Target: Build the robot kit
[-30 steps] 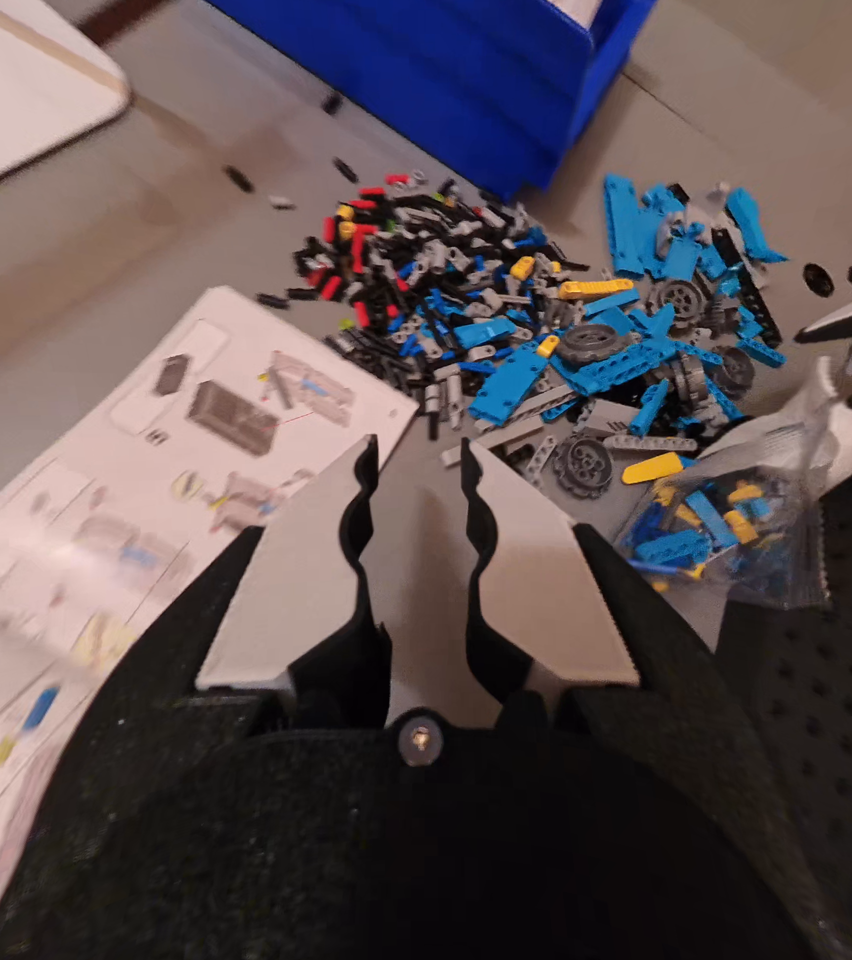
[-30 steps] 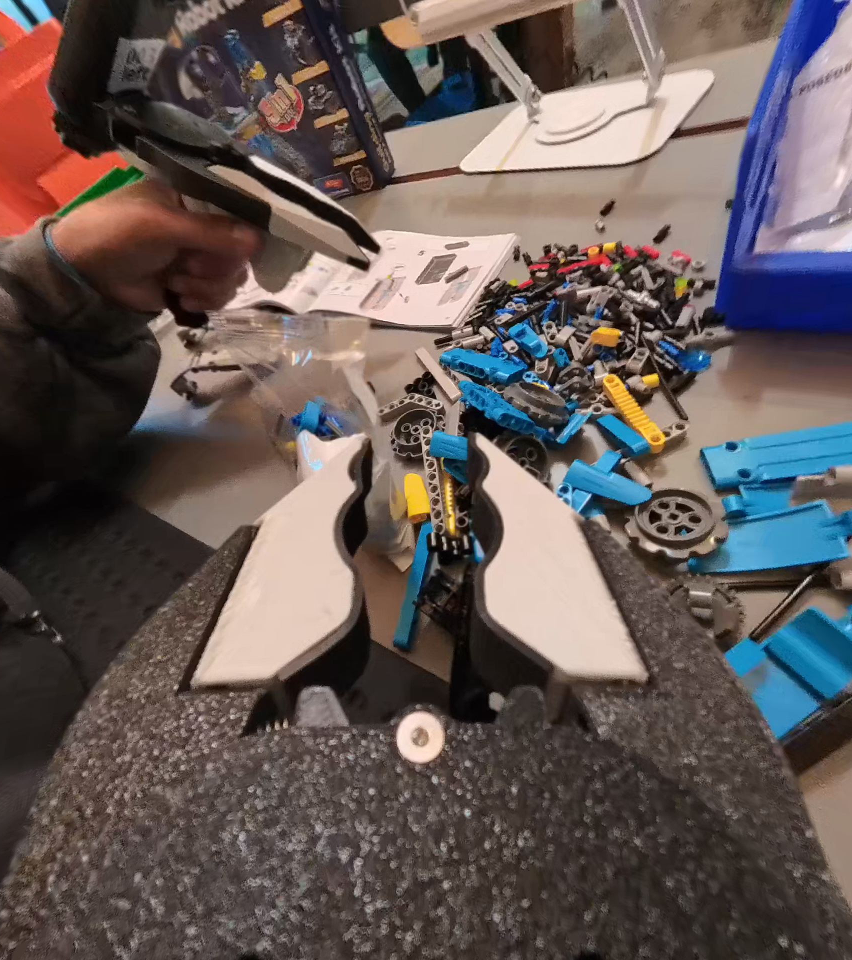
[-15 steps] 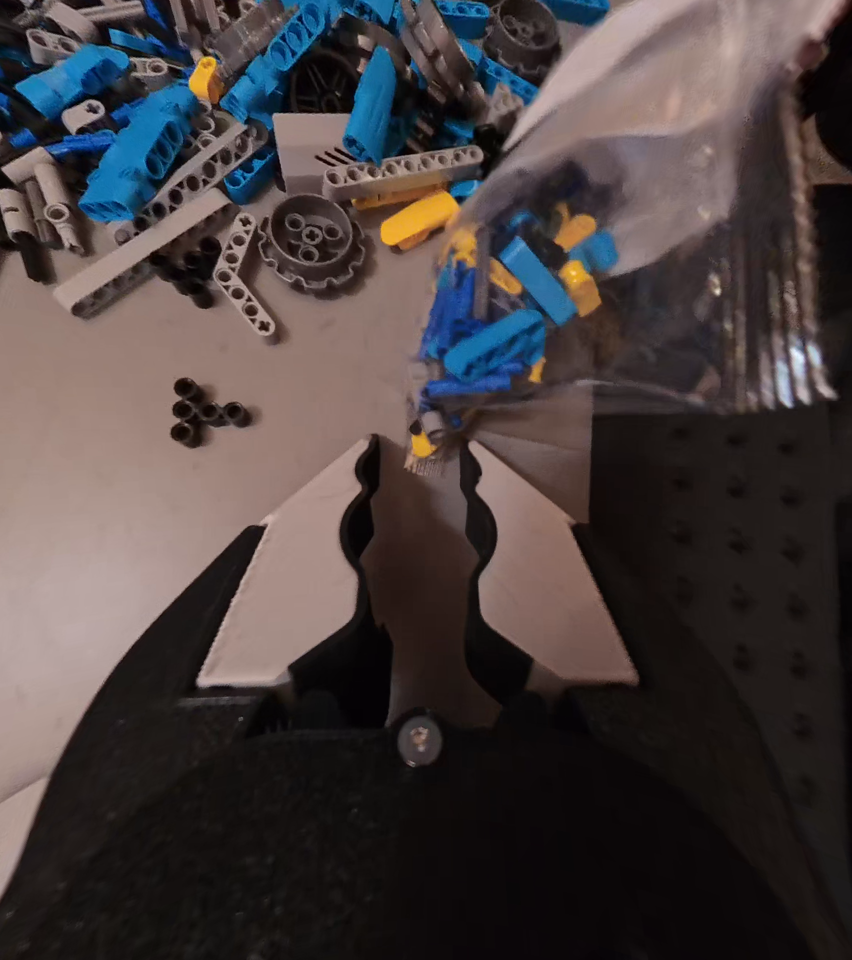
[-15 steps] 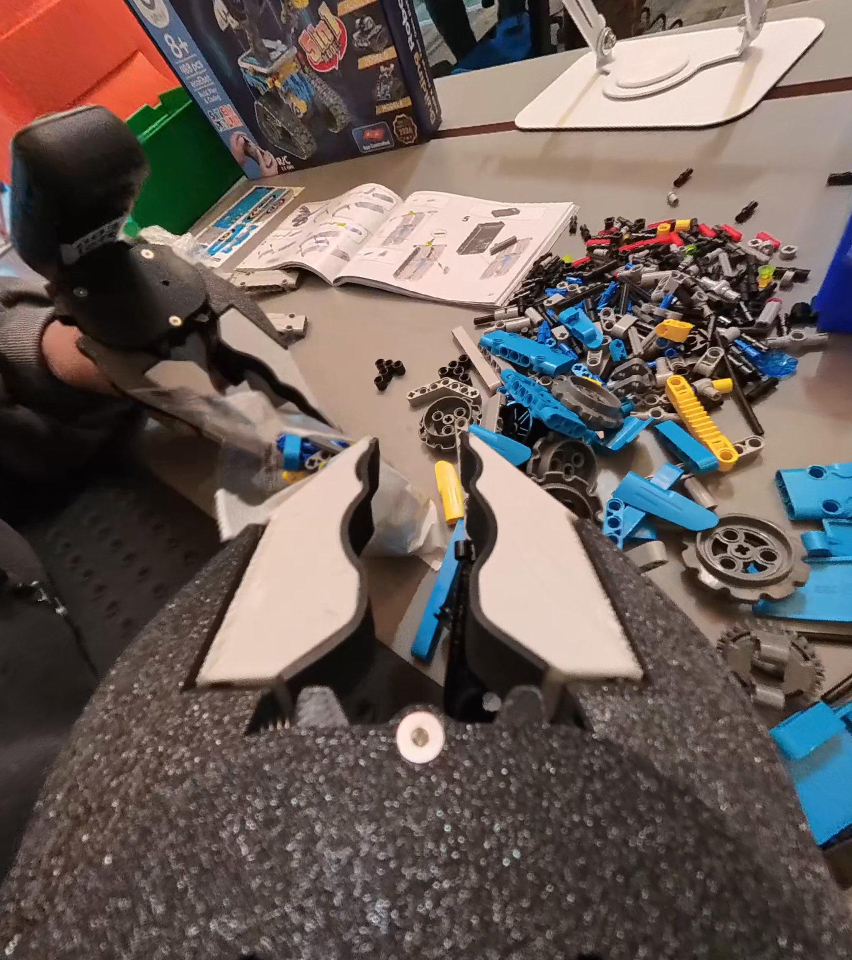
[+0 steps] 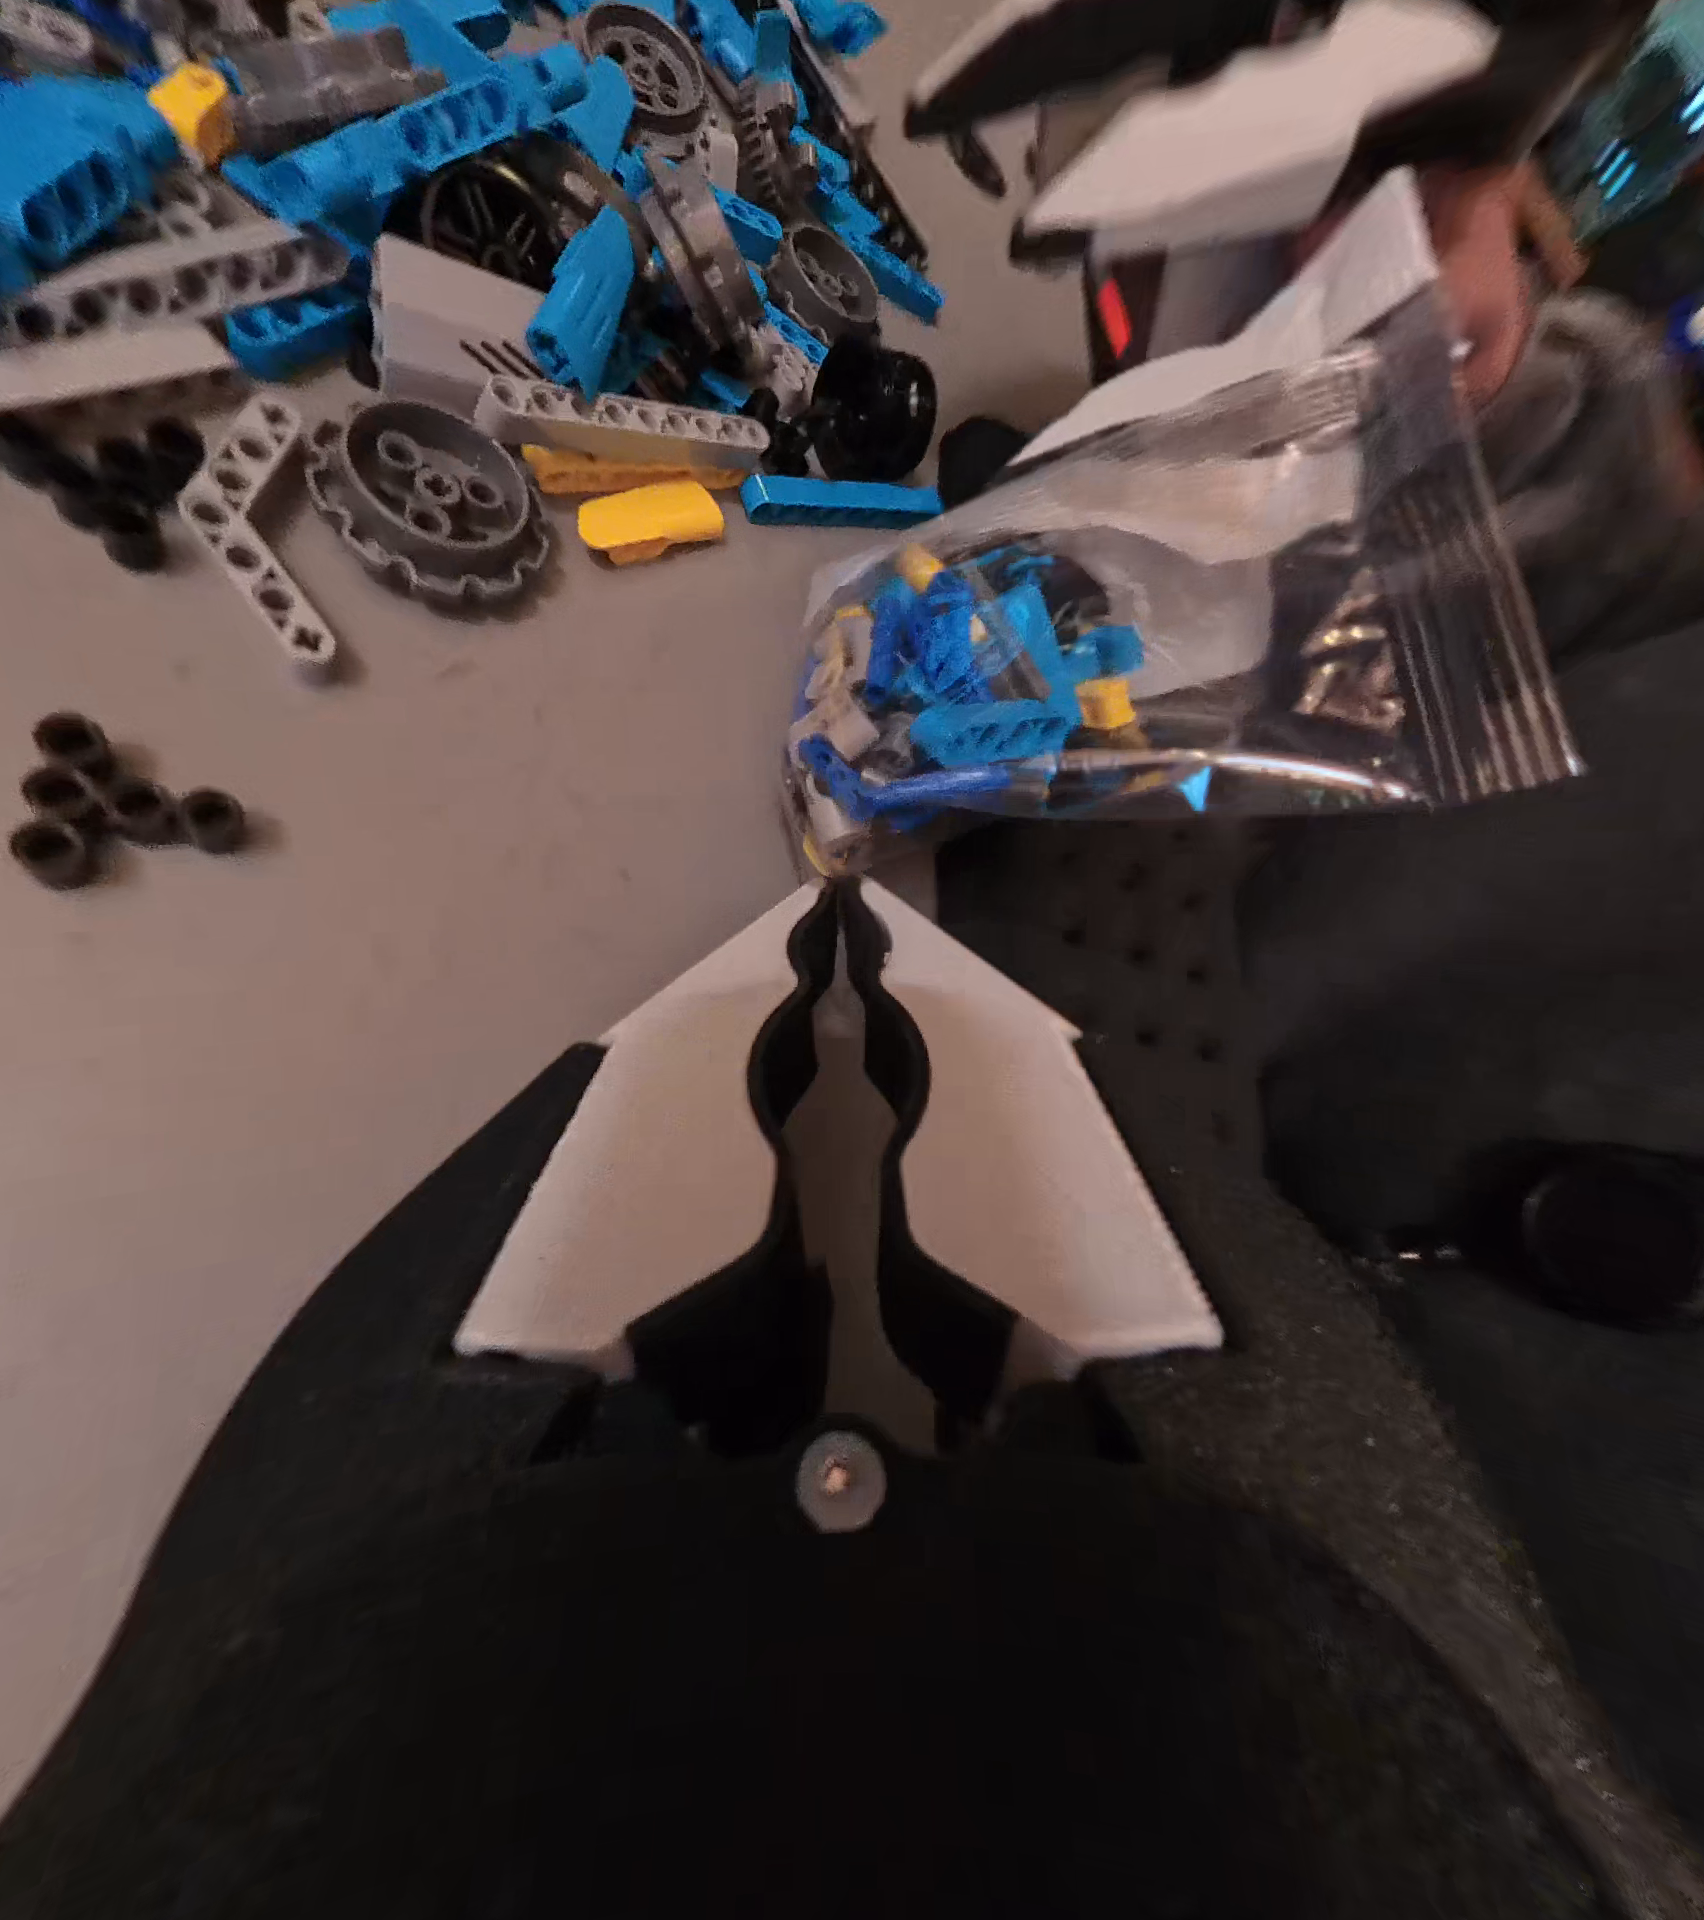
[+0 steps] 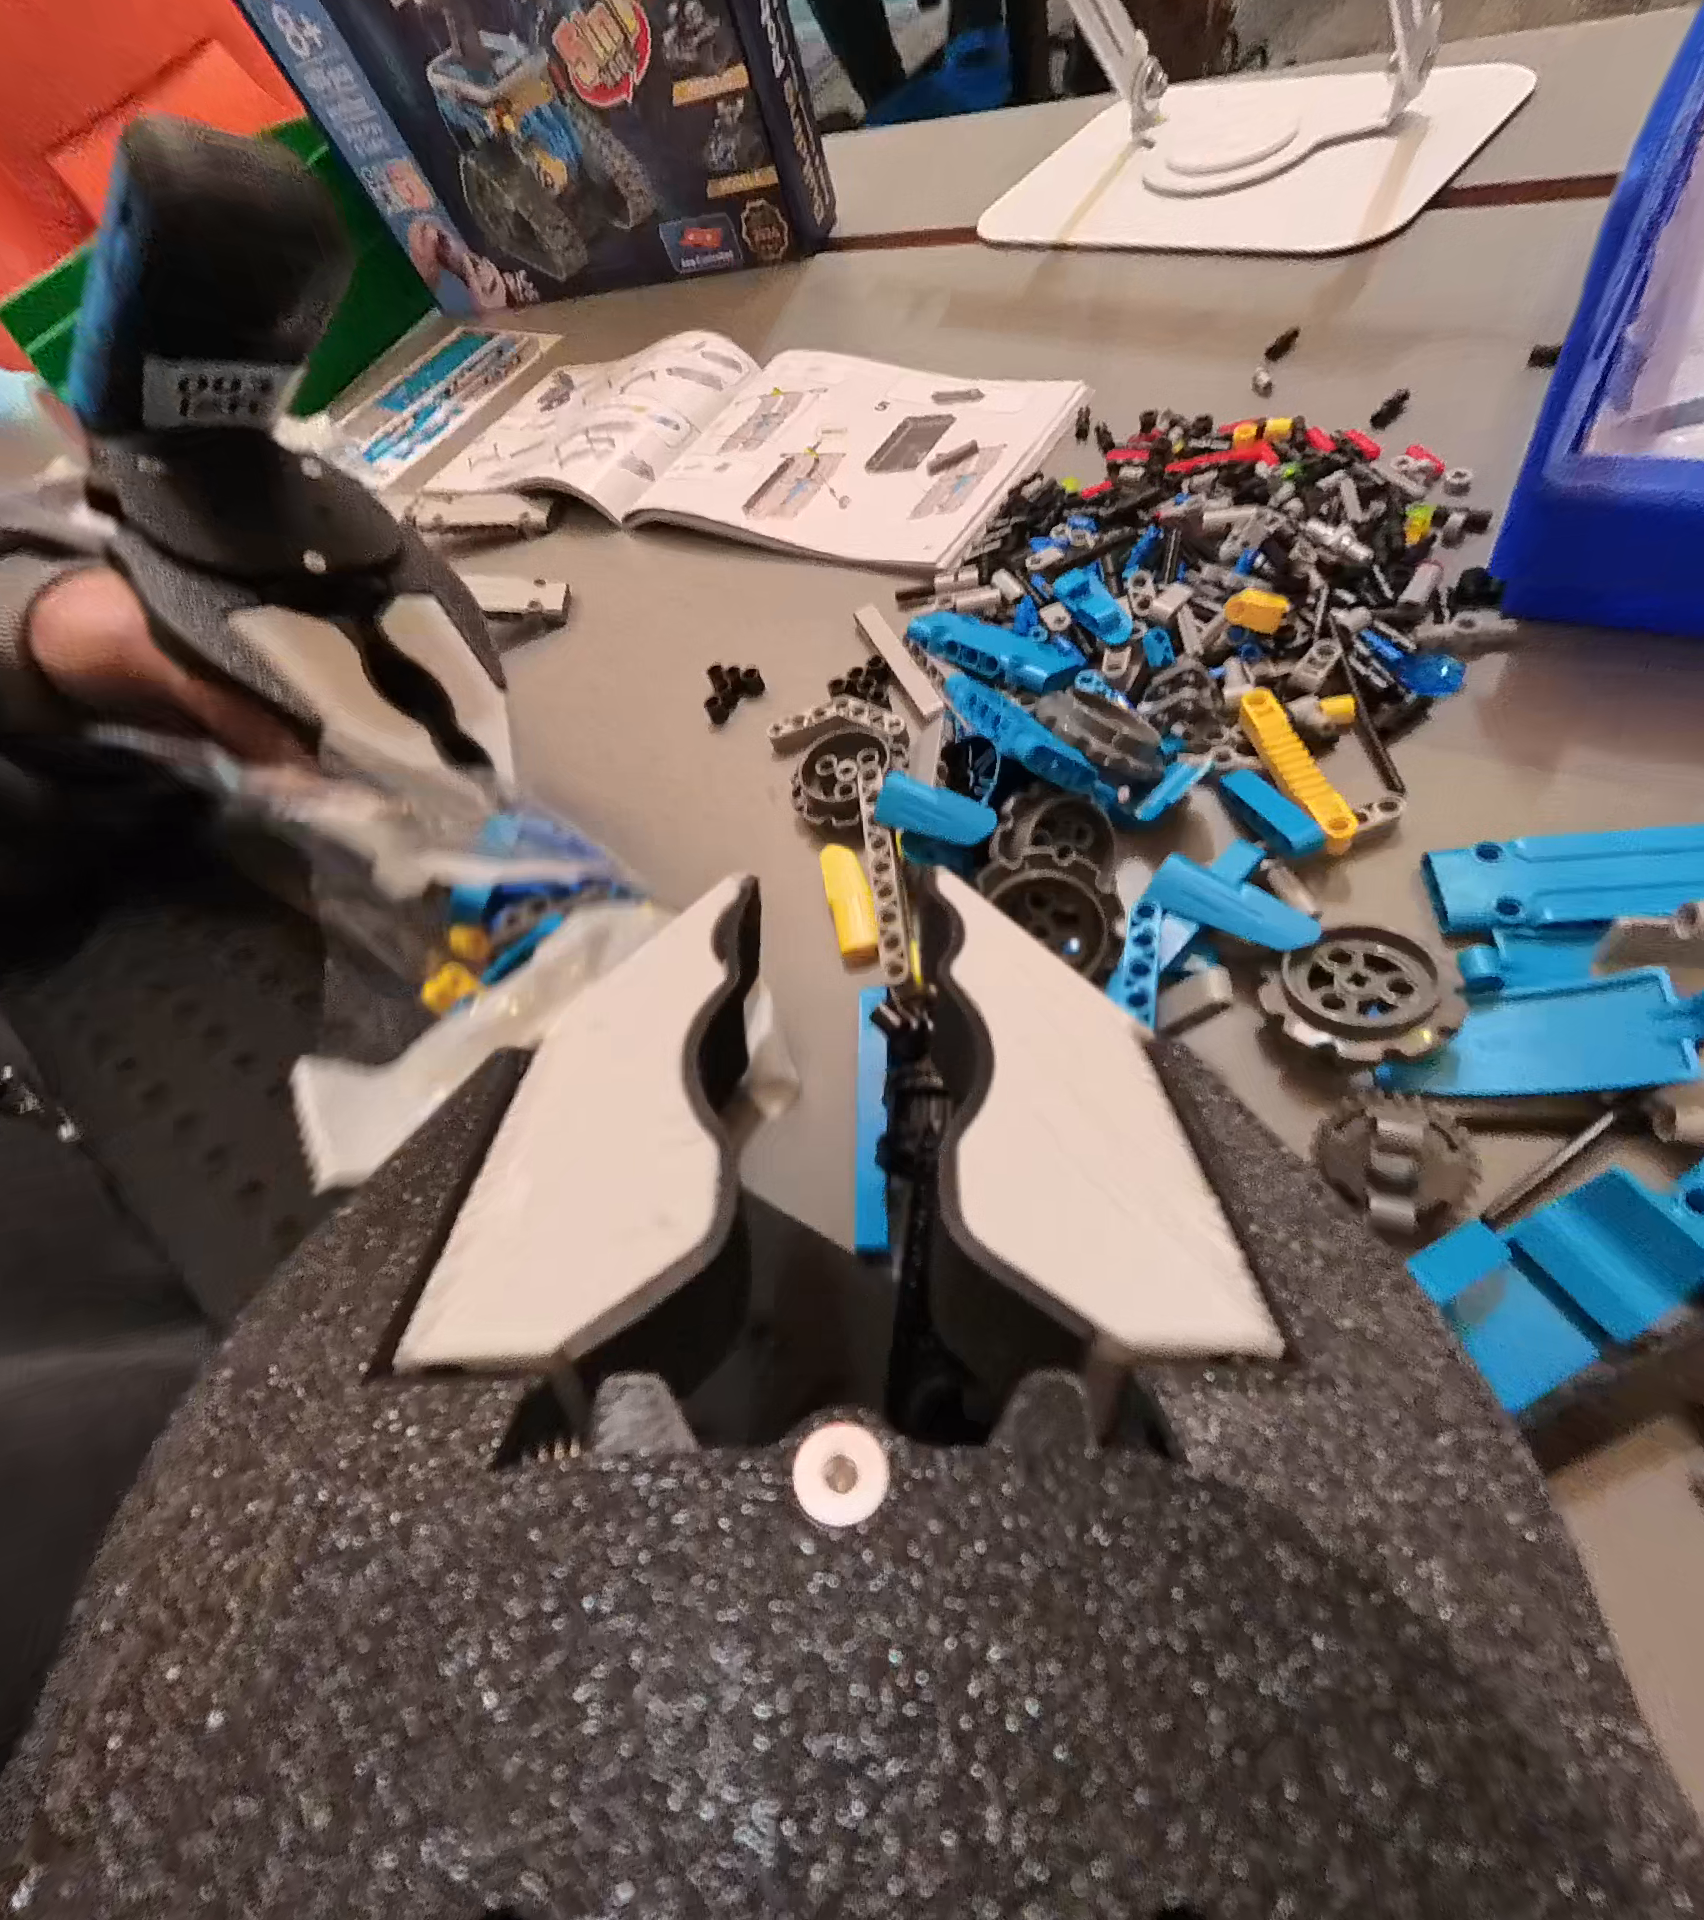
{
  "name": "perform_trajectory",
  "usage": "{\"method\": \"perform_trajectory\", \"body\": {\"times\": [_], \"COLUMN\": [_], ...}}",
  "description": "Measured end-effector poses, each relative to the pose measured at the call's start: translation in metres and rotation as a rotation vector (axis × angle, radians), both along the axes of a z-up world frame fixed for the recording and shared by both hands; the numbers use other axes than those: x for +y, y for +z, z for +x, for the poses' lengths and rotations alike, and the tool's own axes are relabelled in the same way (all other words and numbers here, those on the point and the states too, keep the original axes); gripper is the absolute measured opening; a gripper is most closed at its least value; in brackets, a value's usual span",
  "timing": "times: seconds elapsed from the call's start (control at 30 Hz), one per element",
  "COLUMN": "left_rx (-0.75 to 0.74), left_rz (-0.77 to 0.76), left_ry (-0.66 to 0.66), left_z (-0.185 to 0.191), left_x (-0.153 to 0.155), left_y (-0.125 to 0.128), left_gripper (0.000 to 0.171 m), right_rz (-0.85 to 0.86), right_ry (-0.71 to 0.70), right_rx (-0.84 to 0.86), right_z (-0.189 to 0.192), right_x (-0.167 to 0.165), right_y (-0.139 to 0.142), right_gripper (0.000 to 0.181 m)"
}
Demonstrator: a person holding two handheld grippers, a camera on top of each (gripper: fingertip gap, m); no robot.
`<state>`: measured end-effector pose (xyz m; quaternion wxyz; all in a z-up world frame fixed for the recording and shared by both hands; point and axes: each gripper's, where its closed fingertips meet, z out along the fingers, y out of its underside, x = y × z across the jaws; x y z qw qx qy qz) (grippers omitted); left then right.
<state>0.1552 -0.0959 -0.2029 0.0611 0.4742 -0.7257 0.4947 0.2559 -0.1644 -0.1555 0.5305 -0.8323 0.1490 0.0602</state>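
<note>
Clear crinkled bag corner in left gripper jaws

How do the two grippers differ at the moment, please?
The left gripper is shut, pinching a corner of the bag; the right gripper stands open, clamping nothing. The left points at the bag; the right looks over the loose pile. Both have pale fingers in dark foam.
</note>
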Motion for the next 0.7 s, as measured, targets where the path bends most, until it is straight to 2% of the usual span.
{"method": "perform_trajectory", "body": {"times": [0.17,0.3,0.37,0.47,0.6,0.7], "left_rx": [0.164,0.258,0.269,0.289,0.315,0.347], "left_rz": [-0.297,-0.401,-0.373,-0.433,-0.465,-0.55], "left_ry": [0.086,0.106,0.105,0.085,0.061,0.042], "left_z": [-0.01,-0.014,-0.013,-0.009,-0.004,-0.001], "left_x": [0.002,0.001,0.002,-0.001,-0.003,-0.004], "left_y": [0.019,0.022,0.02,0.032,0.039,0.049], "left_gripper": [0.0,0.0,0.0,0.0,0.0,0.0], "right_rz": [-0.104,-0.135,-0.17,-0.261,-0.354,-0.421], "right_ry": [0.17,0.237,0.253,0.224,0.079,0.075], "right_rx": [0.008,0.014,-0.026,-0.153,-0.385,-0.399], "right_z": [-0.035,-0.059,-0.066,-0.066,-0.049,-0.049], "right_x": [-0.016,-0.007,0.002,0.018,0.031,0.035], "right_y": [-0.021,-0.028,-0.033,-0.043,-0.048,-0.06], "right_gripper": [0.032,0.033,0.033,0.035,0.041,0.046]}}
